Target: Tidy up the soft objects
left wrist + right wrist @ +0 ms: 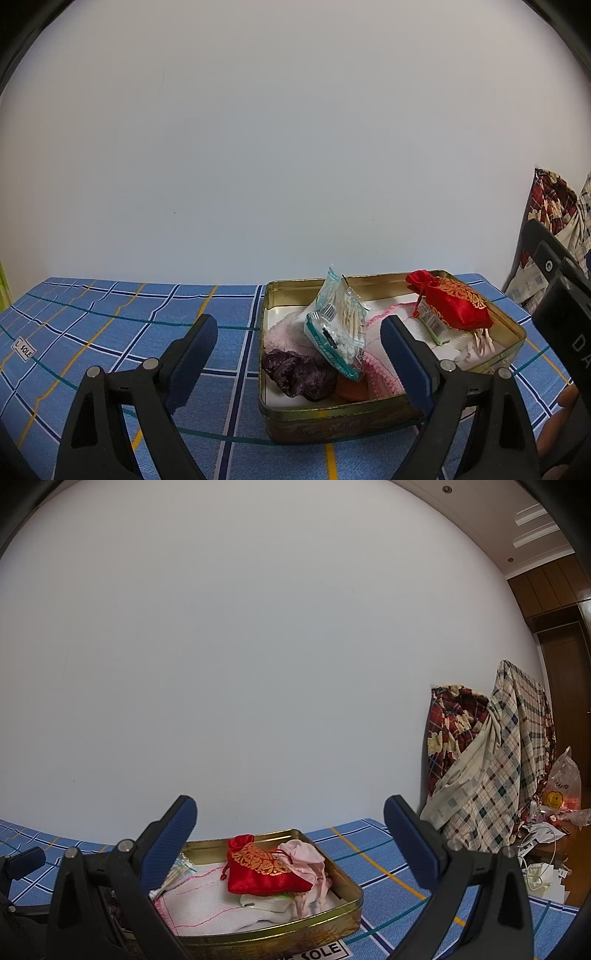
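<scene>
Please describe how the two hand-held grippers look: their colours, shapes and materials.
Both the left hand-held gripper and the right hand-held gripper have black plastic clamp-like arms with silver pivot pins. Each finger ends in a dark blue ribbed pad. No cables are visible.

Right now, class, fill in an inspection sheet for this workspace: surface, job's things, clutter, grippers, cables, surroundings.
Surface: blue checked cloth.
Job's things: gold tin holds red pouch, cotton swab packet, purple scrunchie, pink cloths.
Clutter: nothing seen on the cloth.
Grippers: left gripper and right gripper open, empty.
Cables: white cord off to the right.
Surroundings: white wall, plaid bedding, plastic bag.
</scene>
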The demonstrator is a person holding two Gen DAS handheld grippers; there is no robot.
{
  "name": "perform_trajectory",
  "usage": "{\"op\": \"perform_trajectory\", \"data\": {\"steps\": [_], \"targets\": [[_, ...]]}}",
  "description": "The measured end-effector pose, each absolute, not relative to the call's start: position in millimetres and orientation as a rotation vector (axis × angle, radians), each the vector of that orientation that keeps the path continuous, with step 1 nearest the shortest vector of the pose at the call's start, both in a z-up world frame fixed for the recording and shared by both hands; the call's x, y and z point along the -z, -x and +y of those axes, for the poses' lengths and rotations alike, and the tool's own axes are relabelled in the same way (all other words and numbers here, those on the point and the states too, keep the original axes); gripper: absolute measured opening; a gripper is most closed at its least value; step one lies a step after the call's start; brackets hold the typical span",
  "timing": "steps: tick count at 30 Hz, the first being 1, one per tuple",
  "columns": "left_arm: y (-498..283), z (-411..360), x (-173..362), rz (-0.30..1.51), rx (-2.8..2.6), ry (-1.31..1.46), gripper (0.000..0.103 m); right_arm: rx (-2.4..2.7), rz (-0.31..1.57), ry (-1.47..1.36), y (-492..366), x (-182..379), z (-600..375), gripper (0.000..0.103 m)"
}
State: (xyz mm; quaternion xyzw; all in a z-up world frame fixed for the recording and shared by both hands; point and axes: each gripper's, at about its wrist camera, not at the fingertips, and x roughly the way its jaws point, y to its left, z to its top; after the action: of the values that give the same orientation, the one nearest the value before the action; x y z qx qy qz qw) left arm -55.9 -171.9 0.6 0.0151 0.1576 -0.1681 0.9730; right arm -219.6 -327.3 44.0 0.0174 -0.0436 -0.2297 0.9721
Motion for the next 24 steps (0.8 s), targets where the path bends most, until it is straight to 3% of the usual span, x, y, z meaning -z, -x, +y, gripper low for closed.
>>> {"op": "perform_trajectory", "data": {"steps": [24], "targets": [[56.2, -172.2, -1.4, 0.303, 0.334, -0.043, 0.093, 0.472, -0.118, -0.047, 227.6, -44.9, -330.6, 0.103]]}}
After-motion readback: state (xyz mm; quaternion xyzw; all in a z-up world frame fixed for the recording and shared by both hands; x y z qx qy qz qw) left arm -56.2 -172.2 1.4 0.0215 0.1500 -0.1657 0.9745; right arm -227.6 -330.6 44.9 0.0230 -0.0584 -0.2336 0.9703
